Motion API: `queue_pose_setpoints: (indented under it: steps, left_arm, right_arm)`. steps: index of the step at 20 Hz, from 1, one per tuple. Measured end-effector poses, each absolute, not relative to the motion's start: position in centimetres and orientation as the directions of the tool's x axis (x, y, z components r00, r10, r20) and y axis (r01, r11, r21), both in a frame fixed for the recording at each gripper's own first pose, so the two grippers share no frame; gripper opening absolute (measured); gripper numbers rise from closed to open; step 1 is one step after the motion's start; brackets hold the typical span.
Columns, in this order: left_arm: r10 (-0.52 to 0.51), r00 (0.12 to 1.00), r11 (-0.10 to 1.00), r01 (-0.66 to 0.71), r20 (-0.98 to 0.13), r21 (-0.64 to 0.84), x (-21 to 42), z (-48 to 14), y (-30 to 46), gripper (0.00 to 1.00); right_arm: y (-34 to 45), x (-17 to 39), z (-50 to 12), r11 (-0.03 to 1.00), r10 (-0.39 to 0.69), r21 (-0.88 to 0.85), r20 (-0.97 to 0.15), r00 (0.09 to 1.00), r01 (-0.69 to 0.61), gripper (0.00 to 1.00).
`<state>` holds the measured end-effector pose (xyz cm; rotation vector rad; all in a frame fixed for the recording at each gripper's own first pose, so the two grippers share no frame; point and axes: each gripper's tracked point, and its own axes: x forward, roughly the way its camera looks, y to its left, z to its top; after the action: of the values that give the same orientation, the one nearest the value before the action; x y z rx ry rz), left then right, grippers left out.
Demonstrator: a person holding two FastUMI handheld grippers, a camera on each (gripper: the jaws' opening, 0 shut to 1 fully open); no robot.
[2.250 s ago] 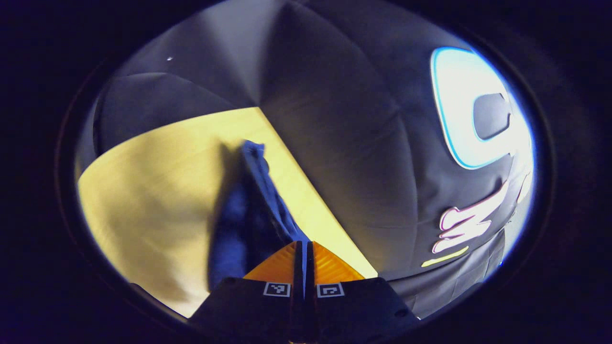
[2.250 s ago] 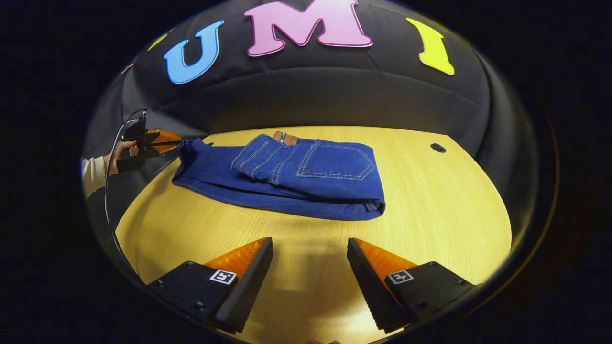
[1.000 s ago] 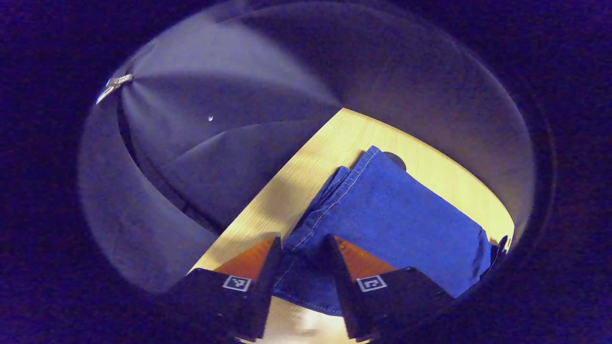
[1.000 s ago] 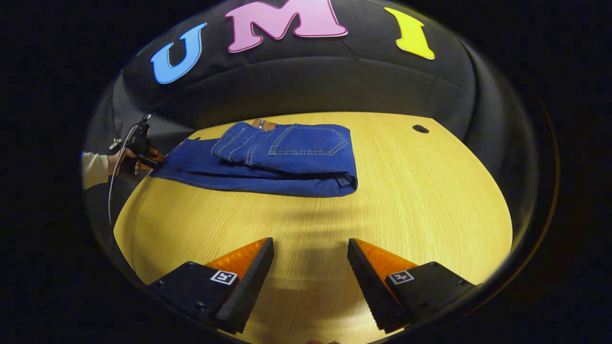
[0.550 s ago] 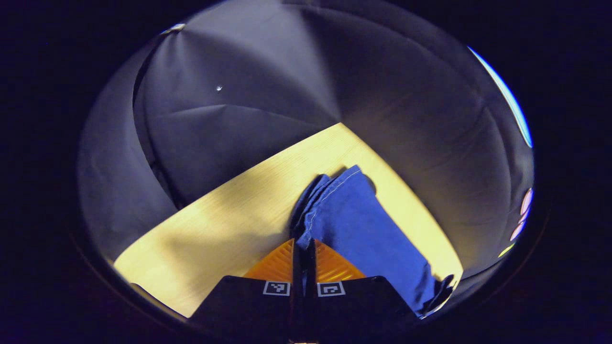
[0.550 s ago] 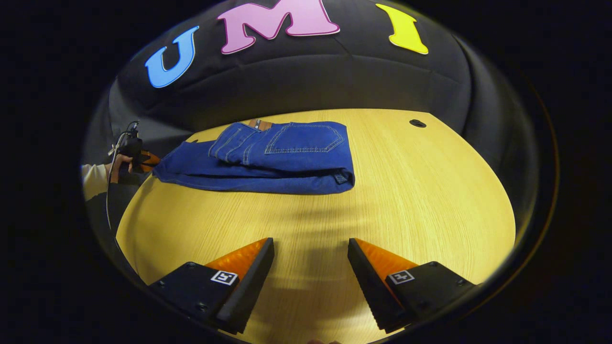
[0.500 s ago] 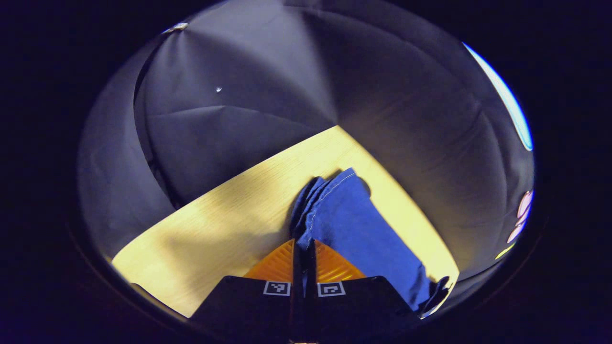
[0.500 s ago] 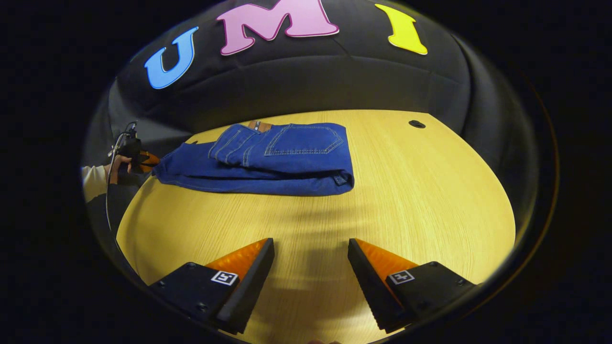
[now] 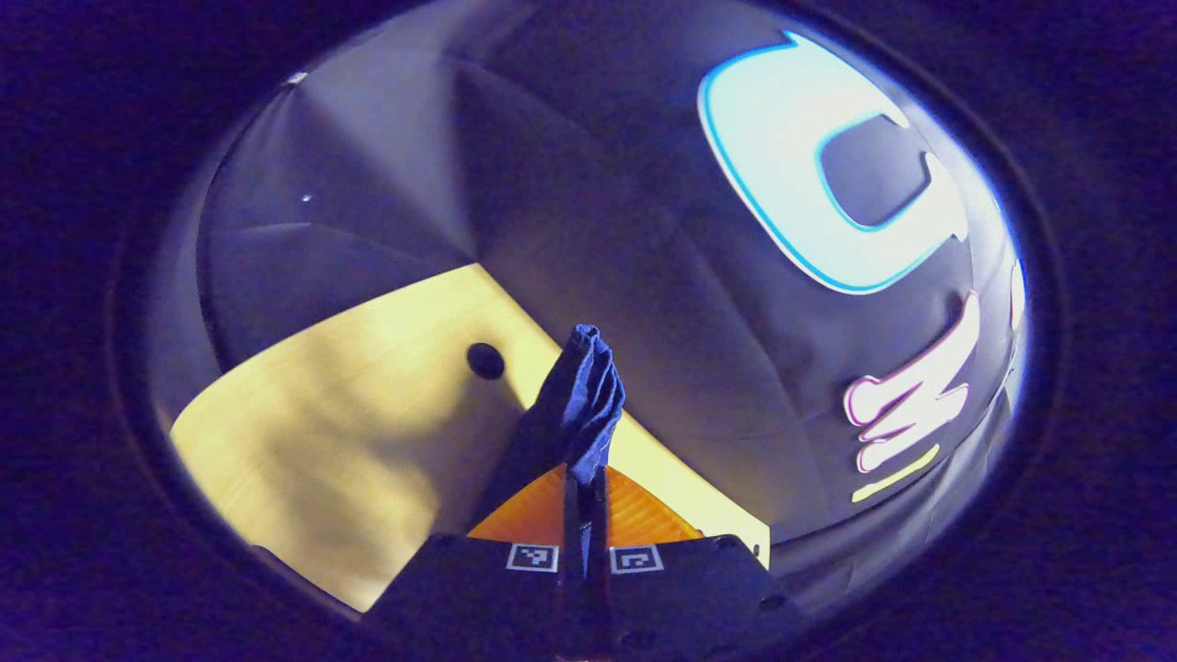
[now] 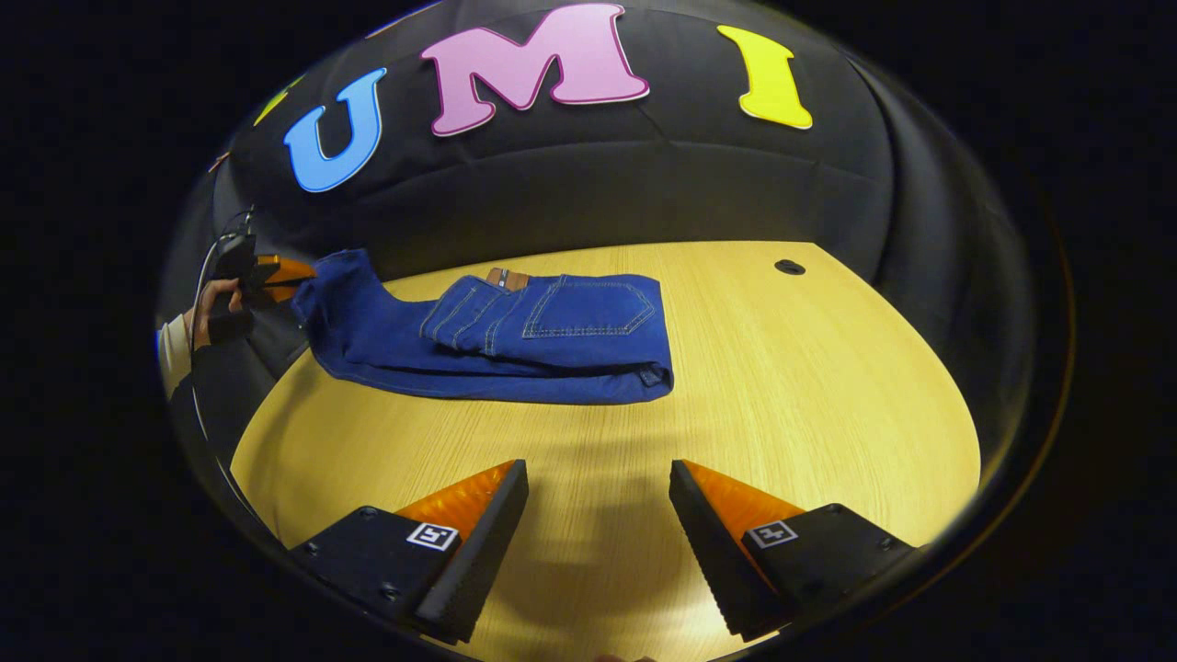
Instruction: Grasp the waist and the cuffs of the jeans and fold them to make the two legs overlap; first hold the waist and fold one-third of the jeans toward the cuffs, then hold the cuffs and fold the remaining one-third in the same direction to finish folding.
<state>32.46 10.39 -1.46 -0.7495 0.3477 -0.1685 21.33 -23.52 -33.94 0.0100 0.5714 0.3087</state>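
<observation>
Blue jeans [image 10: 515, 336] lie on the wooden table [image 10: 809, 395], the waist part with its back pocket folded over the legs. At the far left of the right gripper view a hand holds my left gripper [image 10: 287, 273], shut on the cuffs [image 10: 336, 276] and raised above the table. In the left gripper view the cuffs [image 9: 579, 405] stick up bunched from between the closed orange fingers of my left gripper [image 9: 583, 478]. Near the table's front edge my right gripper [image 10: 598, 483] stands open, holding nothing, well short of the jeans.
One round cable hole [image 10: 789, 268] sits at the table's back right, and another hole [image 9: 485, 360] lies near the cuffs in the left gripper view. Black cloth walls close in behind the table. Bare wood lies between my right gripper and the jeans.
The left gripper opened around the cuffs a second ago, then shut on them and has now lifted them off the table. The right gripper has stayed open and nearly still.
</observation>
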Motion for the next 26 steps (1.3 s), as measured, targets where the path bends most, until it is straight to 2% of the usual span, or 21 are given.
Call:
queue_pose_setpoints:
  steps: [5,8,10,13,16,18,19,20,23,26]
  left_arm:
    - [-0.422,0.896,0.686,0.215,-0.140,-0.695,29.9,4.0,-4.5,0.06]
    - [-0.498,0.858,0.666,0.286,-0.126,-0.689,28.2,4.7,-14.2,0.06]
    - [-0.553,0.819,0.660,0.320,-0.151,-0.680,26.9,3.6,-21.1,0.06]
    - [-0.609,0.761,0.666,0.335,-0.226,-0.666,26.2,-1.6,-29.3,0.06]
    - [-0.565,0.769,0.724,0.287,-0.301,-0.627,26.3,-6.6,-33.5,0.06]
    - [-0.545,0.763,0.738,0.239,-0.349,-0.631,25.8,-7.8,-34.4,0.06]
    - [-0.551,0.758,0.730,0.235,-0.350,-0.642,25.5,-7.9,-34.7,0.16]
    - [-0.558,0.758,0.718,0.238,-0.337,-0.654,25.1,-7.6,-35.0,0.16]
    - [-0.524,0.791,0.761,0.269,-0.316,-0.590,23.0,-7.8,-33.9,0.96]
    - [-0.436,0.876,0.855,0.331,-0.207,-0.399,19.7,-3.0,-29.5,0.96]
  right_arm:
    - [-26.7,21.1,-30.7,0.972,0.230,0.074,-0.474,0.850,-0.222,0.97]
    - [-29.3,20.9,-28.9,0.983,0.183,0.070,-0.441,0.878,-0.169,0.97]
    - [-31.1,20.6,-28.1,0.988,0.152,0.078,-0.428,0.891,-0.131,0.97]
    - [-33.7,20.0,-27.4,0.993,0.103,0.091,-0.414,0.904,-0.072,0.97]
    - [-35.6,19.0,-26.9,0.994,0.069,0.110,-0.407,0.911,-0.025,0.97]
    - [-36.1,18.3,-26.8,0.993,0.059,0.118,-0.402,0.914,-0.012,0.97]
    - [-36.3,18.0,-26.6,0.993,0.058,0.120,-0.397,0.916,-0.010,0.97]
    - [-36.3,17.6,-26.5,0.992,0.061,0.123,-0.393,0.917,-0.013,0.97]
    - [-35.4,16.5,-25.9,0.990,0.087,0.136,-0.381,0.920,-0.037,0.97]
    - [-33.9,15.0,-23.6,0.988,0.123,0.134,-0.342,0.932,-0.081,0.97]
